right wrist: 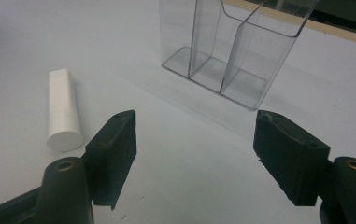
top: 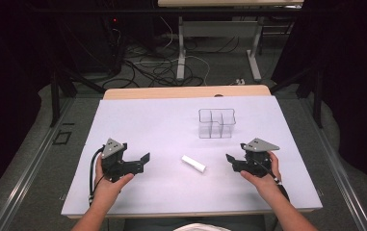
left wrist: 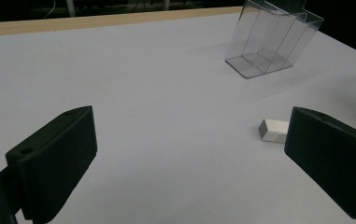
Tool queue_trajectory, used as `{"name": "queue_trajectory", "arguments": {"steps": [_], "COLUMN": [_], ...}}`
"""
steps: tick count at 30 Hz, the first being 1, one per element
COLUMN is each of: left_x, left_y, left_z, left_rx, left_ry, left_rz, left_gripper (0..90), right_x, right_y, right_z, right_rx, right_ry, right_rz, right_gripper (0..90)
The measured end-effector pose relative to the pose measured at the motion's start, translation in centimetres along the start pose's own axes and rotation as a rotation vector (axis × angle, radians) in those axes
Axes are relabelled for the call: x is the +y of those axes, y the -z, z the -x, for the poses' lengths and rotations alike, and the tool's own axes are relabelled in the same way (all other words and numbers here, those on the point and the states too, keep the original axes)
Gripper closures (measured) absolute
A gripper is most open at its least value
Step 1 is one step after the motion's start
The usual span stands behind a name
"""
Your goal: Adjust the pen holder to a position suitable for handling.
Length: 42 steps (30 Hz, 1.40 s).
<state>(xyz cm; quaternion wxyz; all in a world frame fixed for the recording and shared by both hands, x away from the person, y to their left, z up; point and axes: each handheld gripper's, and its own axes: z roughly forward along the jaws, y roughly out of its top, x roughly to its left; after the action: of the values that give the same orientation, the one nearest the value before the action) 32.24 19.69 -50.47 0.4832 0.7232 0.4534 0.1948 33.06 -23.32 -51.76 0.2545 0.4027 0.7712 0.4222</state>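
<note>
A: Where's the white tube (top: 193, 163)?

B: Lying flat on the bench (top: 137, 120), in front of the clear organiser (top: 216, 123) and a bit to its left, on the person's side. Not touching it. In the right gripper view the tube (right wrist: 63, 109) lies left of the organiser (right wrist: 227, 46), capped end toward the camera.

A: Organiser upright?

B: Yes, standing, w/ three open compartments, nothing in them as far as I can see.

A: Left hand-held gripper (top: 146, 158)?

B: Well left of the organiser, nearer the person, just over the bench. Jaws spread wide, nothing between them. In its own view the tube (left wrist: 274, 130) sits beside the right jaw, partly hidden by it, apart from the pads.

A: Right hand-held gripper (top: 229, 158)?

B: In front of the organiser, slightly to its right, jaws pointing toward the tube. Parted, about mid-width, gripping nothing. Tube lies just left of its tips, apart from them.
</note>
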Motion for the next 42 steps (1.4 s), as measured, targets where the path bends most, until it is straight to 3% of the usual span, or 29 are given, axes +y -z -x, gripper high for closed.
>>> {"name": "queue_trajectory", "arguments": {"steps": [4, 6, 10, 12, 16, 19, 24, 27, 32, 42], "left_x": [0.0, 0.0, -0.1, -0.1, -0.1, -0.2, -0.2, -0.2, -0.2, -0.2], "left_y": [0.1, 0.2, 0.4, 0.4, 0.4, 0.4, 0.5, 0.5, 0.4, 0.4], "left_z": [0.0, 0.0, 0.2, 0.3, 0.4, 0.3, 0.2, 0.2, 0.3, 0.3], "left_rx": [0.004, 0.008, 0.01, 0.007, 0.007, 0.009, 0.015, 0.014, 0.01, 0.011], "left_ry": [0.003, -0.005, -0.007, -0.004, -0.002, -0.004, -0.002, -0.002, 0.0, -0.009], "left_rz": [0.002, 0.003, 0.002, 0.006, 0.002, 0.001, -0.002, -0.002, -0.001, -0.006], "left_gripper": [2.6, 3.1, 3.2, 3.2, 3.2, 3.5, 3.5, 3.5, 3.5, 3.6], "right_x": [0.5, 0.9, 1.4, 2.0, 2.8, 3.2, 4.1, 4.5, 5.1, 6.0], "right_y": [-0.1, -0.4, -0.6, -0.8, -1.4, -2.0, -2.7, -3.1, -3.6, -4.3], "right_z": [0.1, 0.0, -0.4, -0.8, -1.2, -1.5, -2.2, -2.6, -2.8, -3.3], "right_rx": [0.017, 0.037, 0.055, 0.08, 0.104, 0.136, 0.172, 0.194, 0.209, 0.239], "right_ry": [0.037, 0.087, 0.085, 0.138, 0.182, 0.145, 0.164, 0.132, 0.156, 0.168], "right_rz": [-0.005, -0.026, -0.047, -0.059, -0.045, -0.063, -0.111, -0.134, -0.136, -0.208], "right_gripper": [30.6, 30.5, 30.4, 29.7, 29.1, 29.5, 32.6, 35.4, 38.5, 46.4]}}
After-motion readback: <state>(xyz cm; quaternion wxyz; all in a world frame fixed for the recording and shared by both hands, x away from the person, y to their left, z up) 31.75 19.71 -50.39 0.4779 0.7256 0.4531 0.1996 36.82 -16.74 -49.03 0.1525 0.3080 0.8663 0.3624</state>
